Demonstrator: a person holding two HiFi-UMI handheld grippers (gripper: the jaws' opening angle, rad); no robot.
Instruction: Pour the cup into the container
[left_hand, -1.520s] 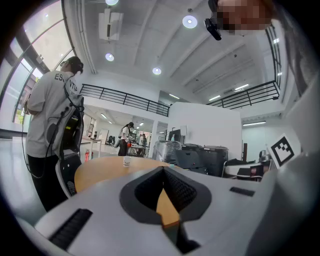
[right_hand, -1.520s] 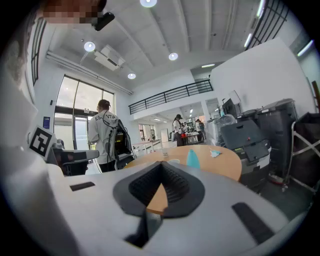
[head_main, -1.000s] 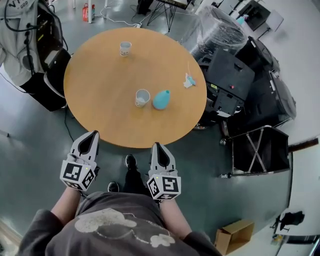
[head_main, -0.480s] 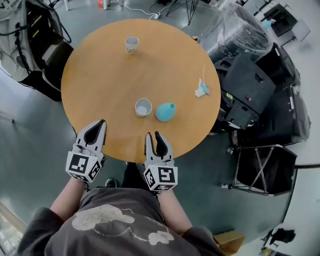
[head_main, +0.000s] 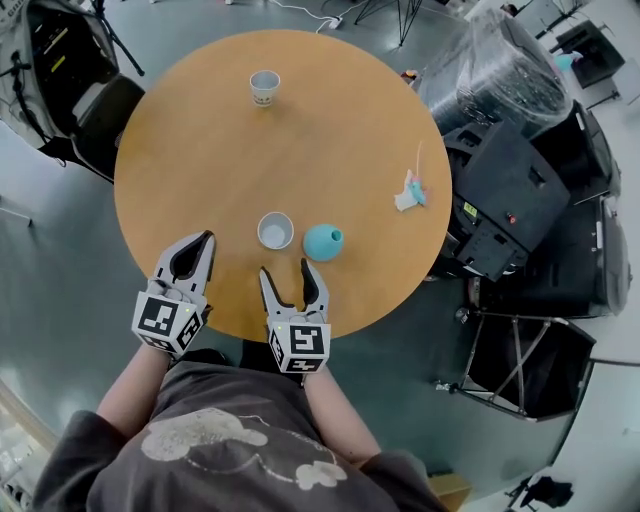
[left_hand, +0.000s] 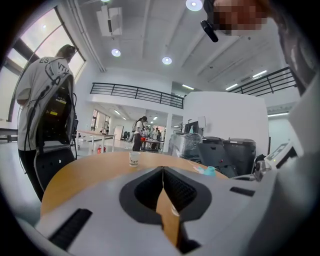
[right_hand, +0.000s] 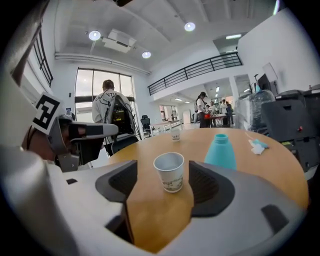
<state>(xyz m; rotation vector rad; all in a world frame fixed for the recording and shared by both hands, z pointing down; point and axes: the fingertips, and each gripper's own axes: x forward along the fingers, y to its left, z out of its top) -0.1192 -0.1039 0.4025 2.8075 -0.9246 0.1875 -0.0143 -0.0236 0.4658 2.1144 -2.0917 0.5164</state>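
Note:
A white paper cup (head_main: 275, 230) stands upright on the round wooden table (head_main: 200, 150), with a teal narrow-necked container (head_main: 323, 241) just to its right. A second paper cup (head_main: 264, 87) stands at the far side. My right gripper (head_main: 287, 270) is over the table's near edge and its jaws are opening. The near cup (right_hand: 169, 171) stands just ahead of the tips and nothing is between the pads. The teal container (right_hand: 218, 150) is right of that cup. My left gripper (head_main: 205, 240), left of the cup, is shut and empty (left_hand: 163, 172).
A small blue-and-white scrap (head_main: 411, 190) lies on the table's right side. Black cases (head_main: 510, 190) and a plastic-wrapped bundle (head_main: 490, 60) crowd the floor to the right. A dark chair (head_main: 100, 120) stands at the left. A person in white (left_hand: 42, 100) stands beyond the table.
Both grippers have moved forward from over the floor to over the table's near edge. The right jaws have gone from shut to wide apart. The left jaws stay shut.

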